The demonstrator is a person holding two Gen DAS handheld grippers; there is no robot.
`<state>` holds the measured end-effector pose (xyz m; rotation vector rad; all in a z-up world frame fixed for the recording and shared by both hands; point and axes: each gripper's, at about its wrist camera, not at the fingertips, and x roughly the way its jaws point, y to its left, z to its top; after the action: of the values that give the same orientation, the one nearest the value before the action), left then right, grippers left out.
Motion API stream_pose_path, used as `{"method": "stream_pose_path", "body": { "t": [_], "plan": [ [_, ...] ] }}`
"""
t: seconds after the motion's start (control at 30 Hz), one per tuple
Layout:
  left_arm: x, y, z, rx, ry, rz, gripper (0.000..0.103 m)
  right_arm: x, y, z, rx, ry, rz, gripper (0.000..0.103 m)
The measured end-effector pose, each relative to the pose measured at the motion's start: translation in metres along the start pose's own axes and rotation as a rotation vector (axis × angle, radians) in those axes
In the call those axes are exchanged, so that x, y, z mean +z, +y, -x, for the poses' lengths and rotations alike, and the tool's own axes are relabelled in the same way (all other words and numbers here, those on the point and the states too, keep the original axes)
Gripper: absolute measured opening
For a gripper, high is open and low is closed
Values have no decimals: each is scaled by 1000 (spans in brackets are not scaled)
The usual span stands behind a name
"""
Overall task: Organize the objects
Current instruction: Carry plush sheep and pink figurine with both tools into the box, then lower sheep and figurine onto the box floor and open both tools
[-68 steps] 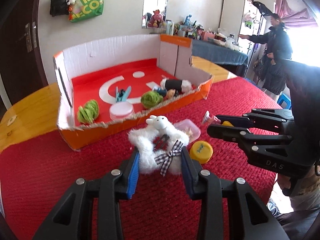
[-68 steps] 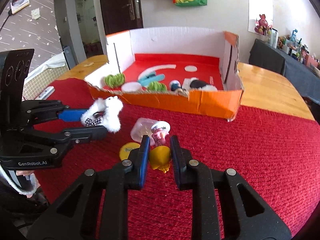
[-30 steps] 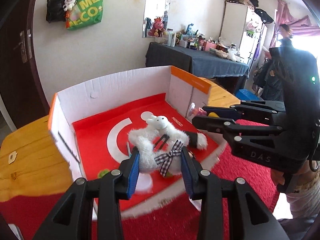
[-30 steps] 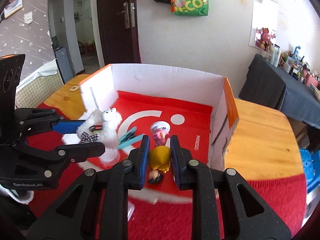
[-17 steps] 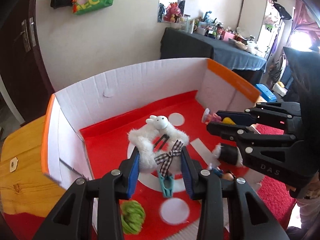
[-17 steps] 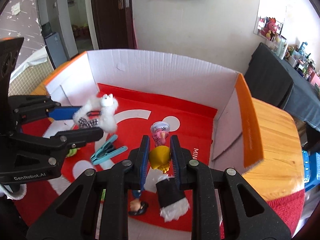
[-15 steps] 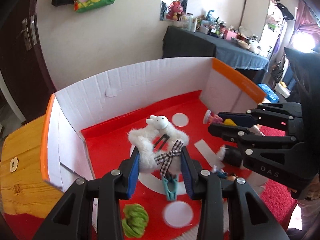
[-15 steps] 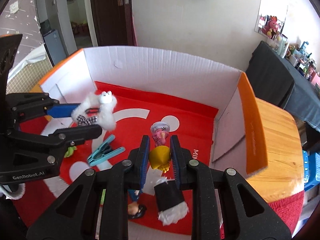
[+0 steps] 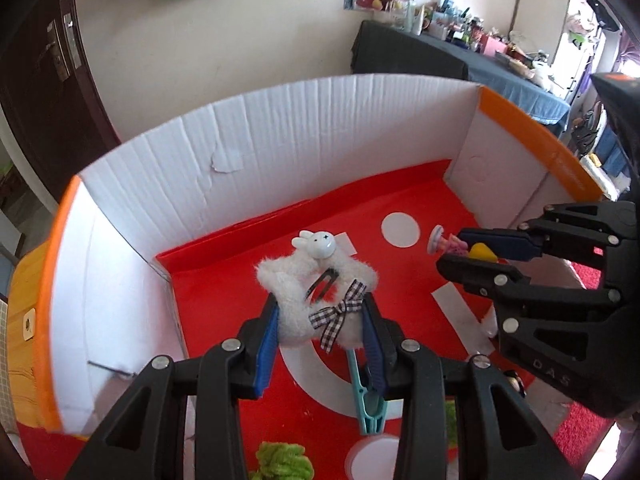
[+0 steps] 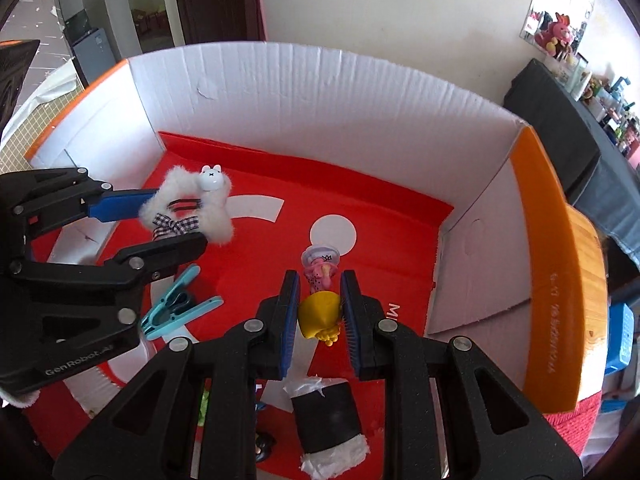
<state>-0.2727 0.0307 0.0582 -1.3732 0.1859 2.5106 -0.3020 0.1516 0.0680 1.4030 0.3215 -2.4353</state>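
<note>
Both tongs I find loaded above the cardboard box [image 9: 280, 128]: left gripper [image 9: 320, 332] clamping the fluffy white hair clip [image 9: 316, 292], right gripper [image 10: 320, 304] clenching the small figurine [image 10: 320, 300], red box floor directly below each.

You're holding the fluffy white bunny hair tie [image 9: 316, 304] and the little pink-and-yellow figurine [image 10: 320, 300] up over the red floor of the cardboard box [image 10: 360, 92], each pinched upright.

Right gripper [image 10: 319, 304] fingers clamp a pink-and-yellow figurine [image 10: 320, 292] above the red-floored box [image 10: 320, 84]
</note>
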Motion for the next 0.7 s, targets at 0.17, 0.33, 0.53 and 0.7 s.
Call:
{"method": "stream_pose_path", "body": {
  "t": [0.17, 0.33, 0.53, 0.7],
  "plan": [
    [6, 3, -8, -6, 24, 20, 40, 1, -4, -8, 11, 47, -11, 20],
    [6, 5, -19, -20, 61, 39, 40, -2, -10, -13, 12, 70, -21, 20],
    [2, 5, -26, -15, 83, 38, 40, -9, -9, -14, 16, 91, -7, 20],
    [2, 3, -26, -12, 88, 29, 41, -12, -10, -13, 24, 105, -8, 20]
  ]
}}
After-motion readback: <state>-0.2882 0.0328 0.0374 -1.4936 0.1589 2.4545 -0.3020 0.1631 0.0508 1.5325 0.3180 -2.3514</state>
